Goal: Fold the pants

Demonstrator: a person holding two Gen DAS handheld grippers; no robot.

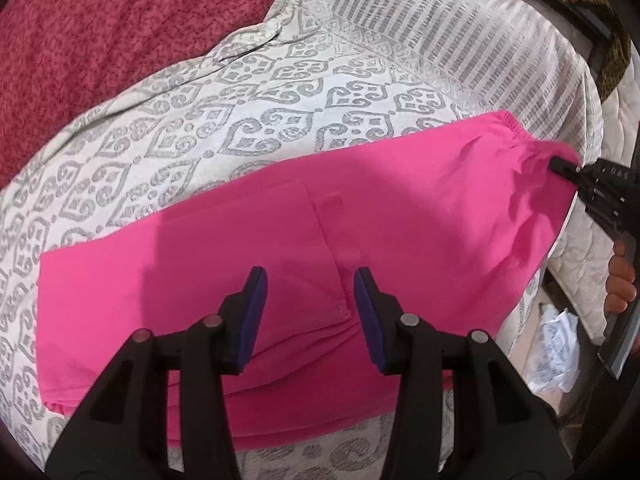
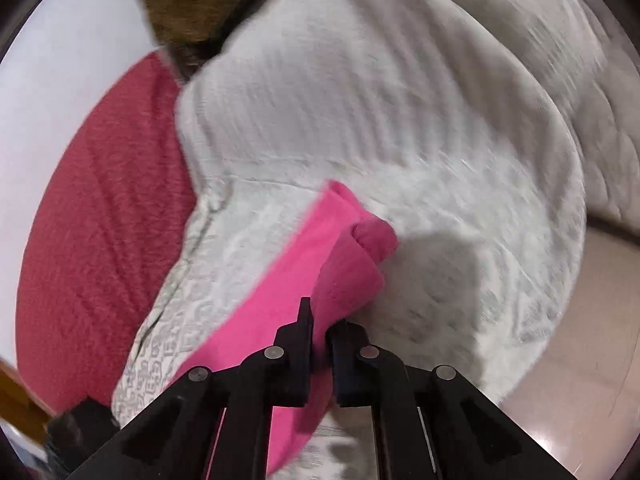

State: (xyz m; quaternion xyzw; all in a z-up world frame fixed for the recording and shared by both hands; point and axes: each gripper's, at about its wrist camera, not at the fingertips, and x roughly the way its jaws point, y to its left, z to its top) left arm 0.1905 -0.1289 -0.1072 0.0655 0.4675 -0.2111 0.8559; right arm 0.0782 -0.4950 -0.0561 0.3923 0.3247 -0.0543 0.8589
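Observation:
Bright pink pants [image 1: 360,200] lie folded lengthwise across the bed, the elastic waistband at the right end. My left gripper [image 1: 310,276] hovers open over the middle of the pants, and nothing lies between its blue pads [image 1: 256,312]. In the left wrist view my right gripper [image 1: 562,167] bites the waistband corner at the bed's right edge. In the blurred right wrist view the right gripper [image 2: 320,320] is shut on a bunched edge of the pink pants [image 2: 288,272], which run away to the upper right.
The pants rest on a white bedspread with a grey pattern [image 1: 240,112]. A dark red blanket [image 1: 100,20] covers the far left. A person's hand [image 1: 620,280] holds the right gripper beside the mattress edge [image 1: 576,256]. Crumpled white plastic [image 1: 556,352] lies on the floor.

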